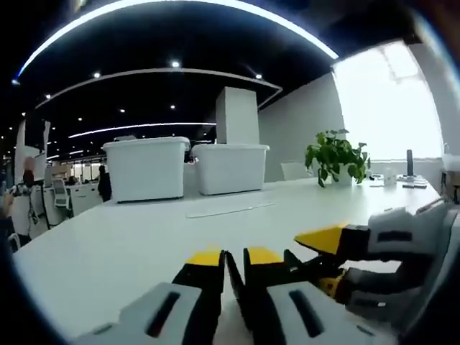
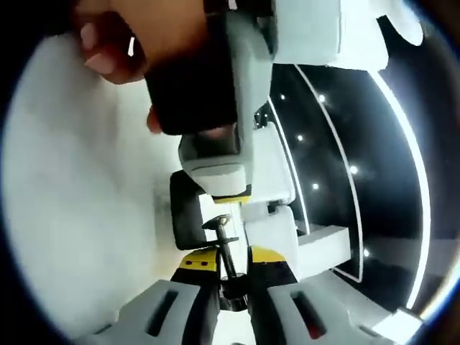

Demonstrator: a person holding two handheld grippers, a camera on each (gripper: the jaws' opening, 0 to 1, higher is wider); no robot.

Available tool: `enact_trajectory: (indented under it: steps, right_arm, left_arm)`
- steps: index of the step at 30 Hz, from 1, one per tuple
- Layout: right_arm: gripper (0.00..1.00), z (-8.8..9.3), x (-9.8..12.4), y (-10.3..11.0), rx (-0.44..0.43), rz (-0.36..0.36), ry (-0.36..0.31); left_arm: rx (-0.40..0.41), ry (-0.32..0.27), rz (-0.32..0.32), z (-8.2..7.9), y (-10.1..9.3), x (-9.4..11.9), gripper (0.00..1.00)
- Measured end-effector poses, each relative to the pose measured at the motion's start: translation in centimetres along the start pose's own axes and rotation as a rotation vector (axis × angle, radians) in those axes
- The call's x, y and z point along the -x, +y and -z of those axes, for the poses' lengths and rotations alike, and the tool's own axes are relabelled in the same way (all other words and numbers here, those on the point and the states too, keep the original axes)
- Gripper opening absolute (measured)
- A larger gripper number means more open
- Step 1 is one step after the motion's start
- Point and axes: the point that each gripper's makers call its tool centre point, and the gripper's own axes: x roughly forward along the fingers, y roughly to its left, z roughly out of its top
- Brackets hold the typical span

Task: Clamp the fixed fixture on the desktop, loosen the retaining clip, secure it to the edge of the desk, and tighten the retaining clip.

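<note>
My left gripper point(image 1: 226, 262) is low over the white desk point(image 1: 122, 251), its yellow-tipped jaws drawn together on a thin dark part of the black clamp fixture point(image 2: 184, 214). In the right gripper view that gripper comes down from the top, held by a hand point(image 2: 108, 47), with the C-shaped fixture at its tip. My right gripper point(image 2: 231, 260) is shut on the fixture's black retaining screw point(image 2: 226, 241), which runs between its yellow tips. In the left gripper view the right gripper point(image 1: 327, 262) reaches in from the right, with a black part point(image 1: 302, 264) between its jaws.
Two white lidded storage boxes point(image 1: 147, 169) point(image 1: 230, 167) stand at the desk's far side, and a potted plant point(image 1: 336, 154) stands at the right near a bright window. Small items point(image 1: 392, 178) lie by the window. Chairs and people are far left.
</note>
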Motion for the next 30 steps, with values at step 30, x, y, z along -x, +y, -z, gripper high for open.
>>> enact_trajectory:
  steps: [30]
  right_arm:
    - [0.10,-0.4,0.7,-2.1,-0.068,0.068,-0.043]
  left_arm:
    - [0.084,-0.219,-0.075,-7.0,4.6,9.4,0.43]
